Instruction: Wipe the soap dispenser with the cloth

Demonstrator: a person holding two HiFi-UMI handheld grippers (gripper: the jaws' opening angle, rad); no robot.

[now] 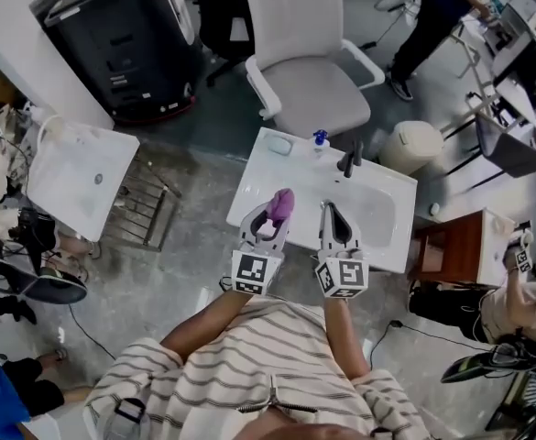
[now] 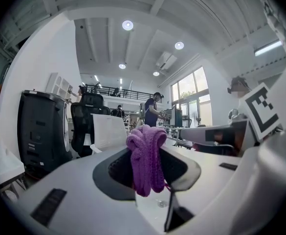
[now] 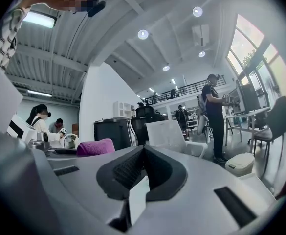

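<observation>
The left gripper [image 2: 147, 173] pinches a soft purple bunched-up cloth [image 2: 146, 153] between its two fingers; the cloth sticks up past the tips and a bit hangs down between them. The right gripper [image 3: 143, 166] has its fingers pressed together with nothing in them. Both grippers are held side by side over a white sink [image 1: 258, 186], with the cloth above the bowl. A small soap dispenser with a blue top [image 1: 320, 139] stands on the far rim of the sink, just beside a black tap [image 1: 350, 159]; it is tiny and blurry here, so it may be a pump bottle. The dispenser is ahead of both grippers and apart from them; the cloth does not touch it. A white chair [image 1: 309, 62] stands behind the sink.
</observation>
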